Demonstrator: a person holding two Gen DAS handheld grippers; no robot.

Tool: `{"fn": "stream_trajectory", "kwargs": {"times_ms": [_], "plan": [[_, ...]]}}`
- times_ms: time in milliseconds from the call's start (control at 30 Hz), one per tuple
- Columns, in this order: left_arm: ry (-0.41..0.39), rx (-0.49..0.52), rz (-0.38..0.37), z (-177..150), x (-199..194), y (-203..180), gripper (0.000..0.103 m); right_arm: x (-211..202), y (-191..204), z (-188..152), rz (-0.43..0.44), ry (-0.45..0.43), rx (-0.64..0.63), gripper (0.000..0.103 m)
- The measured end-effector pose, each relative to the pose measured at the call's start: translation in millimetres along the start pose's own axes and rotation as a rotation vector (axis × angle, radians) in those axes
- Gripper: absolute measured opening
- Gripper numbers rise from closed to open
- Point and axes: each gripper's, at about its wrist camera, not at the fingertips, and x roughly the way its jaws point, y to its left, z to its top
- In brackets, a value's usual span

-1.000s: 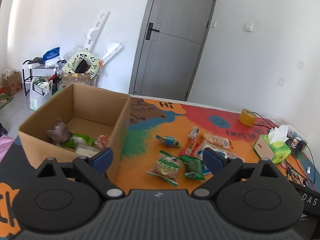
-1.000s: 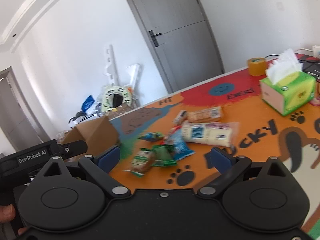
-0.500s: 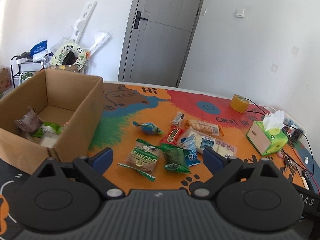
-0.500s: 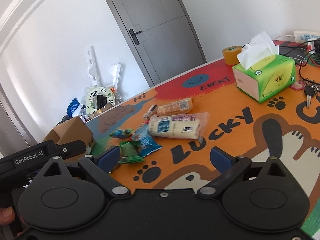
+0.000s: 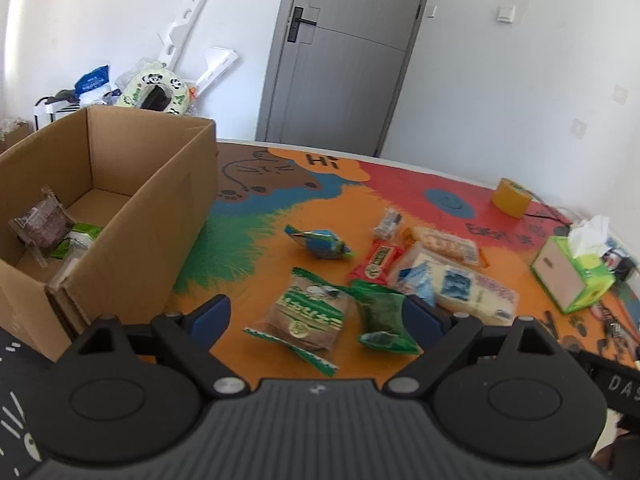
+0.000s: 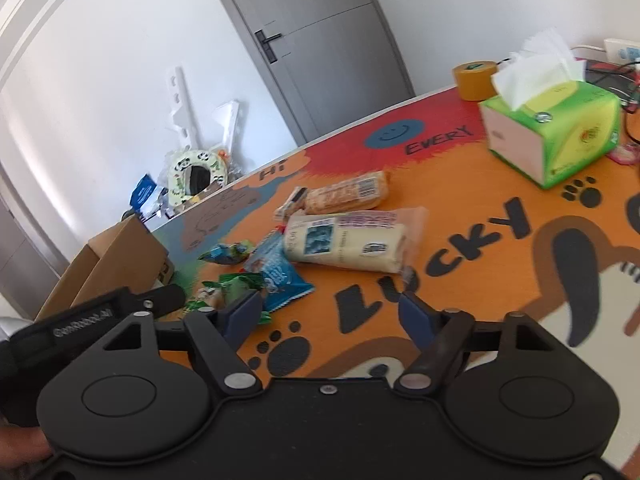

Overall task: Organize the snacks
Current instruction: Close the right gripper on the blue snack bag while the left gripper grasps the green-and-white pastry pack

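Several snack packets lie on the colourful table mat. In the left wrist view my left gripper (image 5: 316,318) is open and empty, just above a brown and green bread packet (image 5: 310,316) and a dark green packet (image 5: 382,316). An open cardboard box (image 5: 132,208) at the left holds a few snacks (image 5: 44,226). In the right wrist view my right gripper (image 6: 330,312) is open and empty, hovering near a blue packet (image 6: 278,276) and a long white packet (image 6: 348,246). An orange biscuit packet (image 6: 346,192) lies behind it. The box (image 6: 116,260) shows at the left.
A green tissue box (image 6: 556,128) and a yellow tape roll (image 6: 474,76) stand at the right of the table, with cables and keys beyond. The left gripper's body (image 6: 100,312) shows at the left of the right wrist view. A grey door and clutter are behind the table.
My left gripper has moved right from the box and come down close over the snack pile. My right gripper has come nearer to the blue and white packets. Both stayed open.
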Motion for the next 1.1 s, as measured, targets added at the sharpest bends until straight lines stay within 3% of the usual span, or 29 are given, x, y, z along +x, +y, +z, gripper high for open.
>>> {"fn": "stream_trajectory", "kwargs": {"times_ms": [200, 567, 733, 867, 967, 1100], "plan": [[0.029, -0.015, 0.008, 0, 18, 7, 0.083, 20, 15, 8, 0.021, 0.038, -0.042, 0.057], [0.089, -0.027, 0.023, -1, 42, 7, 0.082, 58, 24, 17, 0.022, 0.097, -0.071, 0.052], [0.072, 0.000, 0.046, -3, 46, 3, 0.080, 69, 29, 16, 0.021, 0.117, -0.092, 0.050], [0.063, 0.065, 0.076, -6, 47, -3, 0.067, 76, 31, 16, 0.019, 0.118, -0.101, 0.044], [0.063, 0.086, 0.090, -6, 45, -3, 0.048, 78, 34, 14, 0.026, 0.114, -0.112, 0.038], [0.070, 0.080, 0.061, -8, 40, -2, 0.047, 74, 35, 12, 0.030, 0.109, -0.111, 0.035]]}}
